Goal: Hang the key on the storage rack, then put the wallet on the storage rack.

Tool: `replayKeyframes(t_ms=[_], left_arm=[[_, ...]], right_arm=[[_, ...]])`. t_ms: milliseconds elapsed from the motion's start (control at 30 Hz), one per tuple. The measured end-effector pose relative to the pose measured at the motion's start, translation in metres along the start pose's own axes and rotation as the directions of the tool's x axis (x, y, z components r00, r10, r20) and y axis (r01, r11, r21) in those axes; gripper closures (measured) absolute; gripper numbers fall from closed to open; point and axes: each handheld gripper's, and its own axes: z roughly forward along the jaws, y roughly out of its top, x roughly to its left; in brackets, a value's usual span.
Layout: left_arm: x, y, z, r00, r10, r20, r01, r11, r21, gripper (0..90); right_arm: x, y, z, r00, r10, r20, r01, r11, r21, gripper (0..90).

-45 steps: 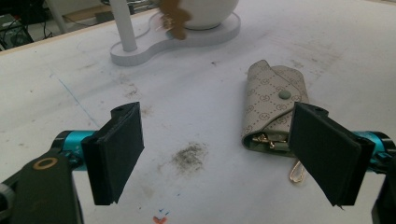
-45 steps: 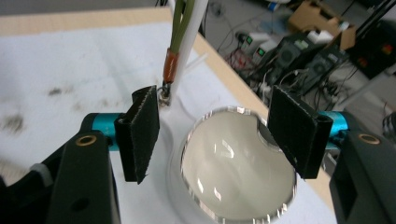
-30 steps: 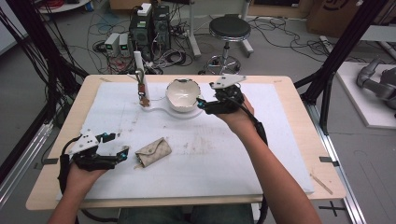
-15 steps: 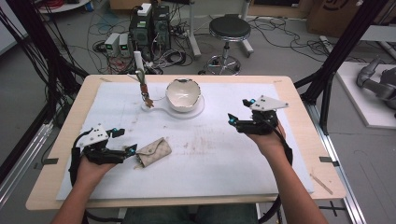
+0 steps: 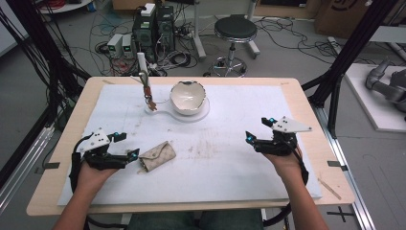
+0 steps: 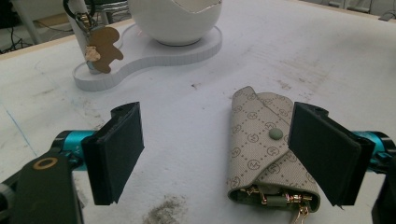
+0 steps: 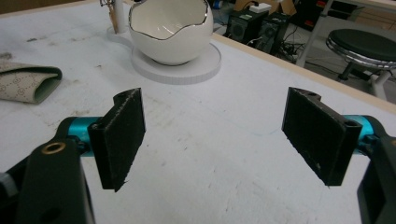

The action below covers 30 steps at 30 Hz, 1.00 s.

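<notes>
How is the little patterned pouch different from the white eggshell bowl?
The pouch is beige with a printed pattern; the bowl is plain glossy white. The pouch lies flat and snapped shut; the bowl stands open, its rim jagged. The pouch rests on the mat near the left gripper; the bowl sits on a white stand.

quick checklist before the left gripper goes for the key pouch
1. Left gripper open: ok.
2. Key pouch centred between its fingers: not ok, it lies beside the right-hand one.
3. Pouch flap snapped shut: ok, though key hardware pokes out at the near end.
4. Right gripper away from the pouch: ok, open with nothing between its fingers, having just widened.
5. Bowl and stand out of the way: ok.
</notes>
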Motion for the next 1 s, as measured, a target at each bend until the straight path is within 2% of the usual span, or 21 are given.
replayKeyframes(t_ms=[67, 300, 667, 1000], left_arm=[[0.001, 0.000, -0.001, 1.0000, -0.003, -0.002, 0.003, 1.0000, -0.004, 18.3], [0.002, 0.001, -0.001, 1.0000, -0.007, 0.003, 0.007, 0.9999, -0.013, 18.3], [-0.001, 0.003, 0.006, 0.9996, 0.001, 0.028, -0.001, 1.0000, -0.003, 18.3], [-0.007, 0.004, 0.013, 0.9978, 0.011, 0.065, -0.012, 0.9998, 0.016, 18.3]], right_arm=[[-0.001, -0.008, 0.000, 0.9998, 0.021, -0.006, -0.021, 0.9998, 0.001, 21.4], [-0.003, -0.026, -0.002, 0.9990, 0.044, -0.011, -0.043, 0.9987, 0.025, 20.8], [-0.008, -0.036, -0.006, 0.9984, 0.056, 0.006, -0.056, 0.9977, 0.038, 20.8], [-0.008, -0.038, -0.002, 0.9994, 0.033, 0.003, -0.033, 0.9978, 0.058, 20.8]])
